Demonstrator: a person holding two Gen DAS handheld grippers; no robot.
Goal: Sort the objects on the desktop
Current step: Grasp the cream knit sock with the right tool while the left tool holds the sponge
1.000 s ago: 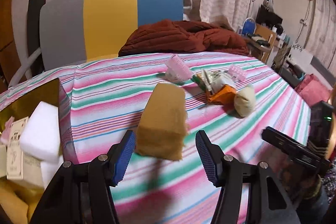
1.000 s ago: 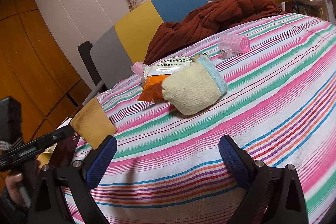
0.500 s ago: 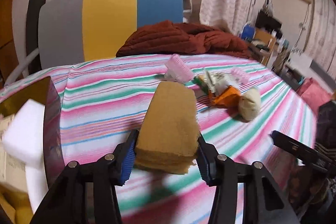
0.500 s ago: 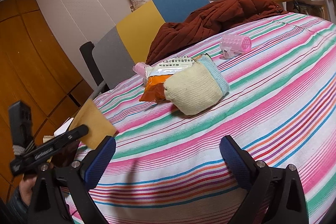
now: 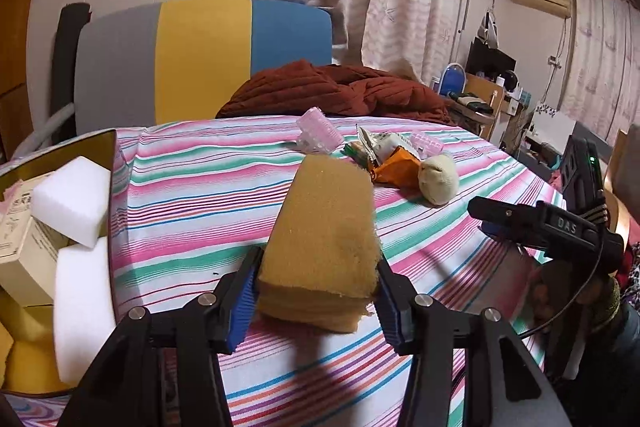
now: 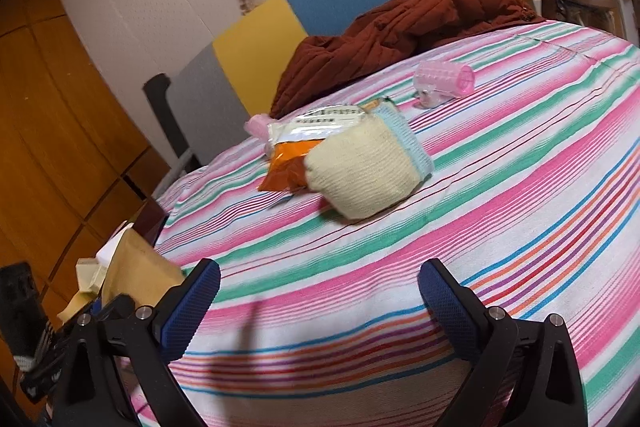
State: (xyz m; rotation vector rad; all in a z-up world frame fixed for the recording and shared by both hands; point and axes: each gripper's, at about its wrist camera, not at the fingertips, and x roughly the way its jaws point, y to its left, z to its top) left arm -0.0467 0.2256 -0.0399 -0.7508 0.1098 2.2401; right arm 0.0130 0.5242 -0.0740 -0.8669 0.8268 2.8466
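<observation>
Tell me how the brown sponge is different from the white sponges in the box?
The brown sponge is tan and rough-looking; the white sponges are plain white and smooth. The brown sponge is squeezed by the left gripper over the striped cloth, while the white sponges sit in the box, touched by no gripper. Both are soft-looking blocks.

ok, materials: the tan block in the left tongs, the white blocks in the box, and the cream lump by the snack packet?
Tan block: likely foam sponge, matte and porous, fuzzy ragged edges, layered sides. White blocks: probably dense foam, smooth matte faces, crisp edges. Cream lump: knitted fabric, visible ribbed weave with a light blue cuff; looks like a rolled sock.
</observation>
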